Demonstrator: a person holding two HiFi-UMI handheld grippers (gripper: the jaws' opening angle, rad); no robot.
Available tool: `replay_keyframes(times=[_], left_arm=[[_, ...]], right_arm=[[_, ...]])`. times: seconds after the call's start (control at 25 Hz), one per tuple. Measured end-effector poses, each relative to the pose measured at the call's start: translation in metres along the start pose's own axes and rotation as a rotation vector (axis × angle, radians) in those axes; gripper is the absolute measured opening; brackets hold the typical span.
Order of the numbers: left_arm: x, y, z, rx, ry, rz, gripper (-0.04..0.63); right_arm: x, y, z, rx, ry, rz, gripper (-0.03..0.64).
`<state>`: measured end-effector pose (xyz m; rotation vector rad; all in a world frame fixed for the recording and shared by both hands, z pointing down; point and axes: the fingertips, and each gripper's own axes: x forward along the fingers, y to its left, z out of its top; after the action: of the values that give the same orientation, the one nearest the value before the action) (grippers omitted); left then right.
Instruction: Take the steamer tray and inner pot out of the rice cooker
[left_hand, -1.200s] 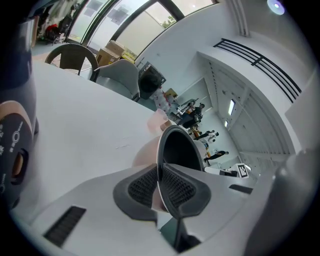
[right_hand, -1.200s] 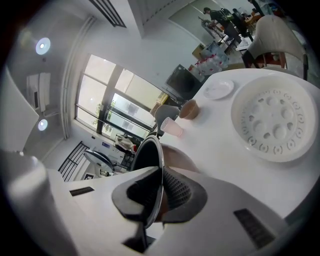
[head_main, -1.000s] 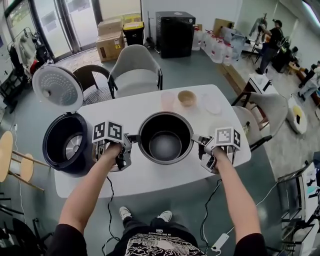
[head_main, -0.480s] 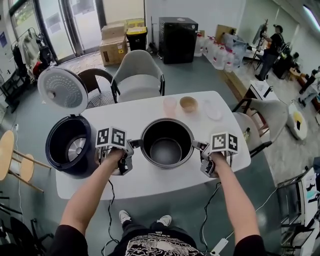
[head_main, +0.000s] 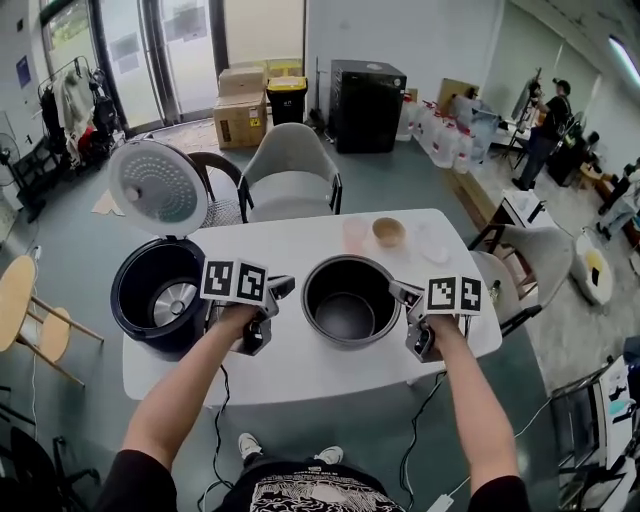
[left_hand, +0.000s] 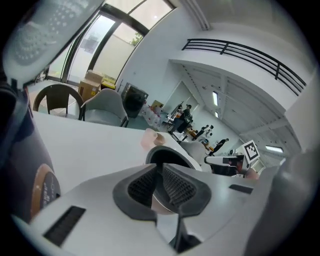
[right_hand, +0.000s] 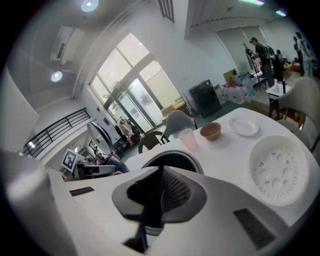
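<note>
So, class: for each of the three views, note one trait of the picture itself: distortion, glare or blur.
Head view: wide-angle, sharp, the glass doors lean sideways. Left gripper view: strong fisheye, black corners, the balcony railing bows. Right gripper view: same fisheye, the windows washed out pale.

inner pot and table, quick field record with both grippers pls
rice cooker: left end of table, lid open, no pot inside
inner pot: upright on table, empty
steamer tray: on table, right of pot
left gripper: jaws together, nothing between, clear of pot
right gripper: jaws together, nothing between, close by pot rim
also on table: pink cup, brown bowl, small plate
</note>
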<state>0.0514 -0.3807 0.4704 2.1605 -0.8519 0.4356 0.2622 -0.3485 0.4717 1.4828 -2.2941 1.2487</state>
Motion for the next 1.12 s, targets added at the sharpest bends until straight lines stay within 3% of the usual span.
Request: replay_keyframes(times=[0.32, 0.52, 0.88, 1.12], left_arm=[[-0.103, -0.006, 0.051, 0.176, -0.21, 0.067, 0.029], [-0.176, 0.023, 0.064, 0.259, -0.314, 0.156, 0.021], [-0.279, 0.072, 0.058, 0.397, -0.421, 0.34, 0.014], [-0.319, 0.084, 0.052, 0.442, -0.496, 0.389, 0.014]], right_arm=[[0.015, 0.153, 0.03, -0.182, -0.098, 0.147, 0.032], [0.039, 0.229, 0.029, -0.302, -0.141, 0.15, 0.014], [0.077, 0.322, 0.017, -0.422, -0.255, 0.149, 0.013], [0.079, 0.342, 0.001, -0.572, -0.311, 0.092, 0.012]])
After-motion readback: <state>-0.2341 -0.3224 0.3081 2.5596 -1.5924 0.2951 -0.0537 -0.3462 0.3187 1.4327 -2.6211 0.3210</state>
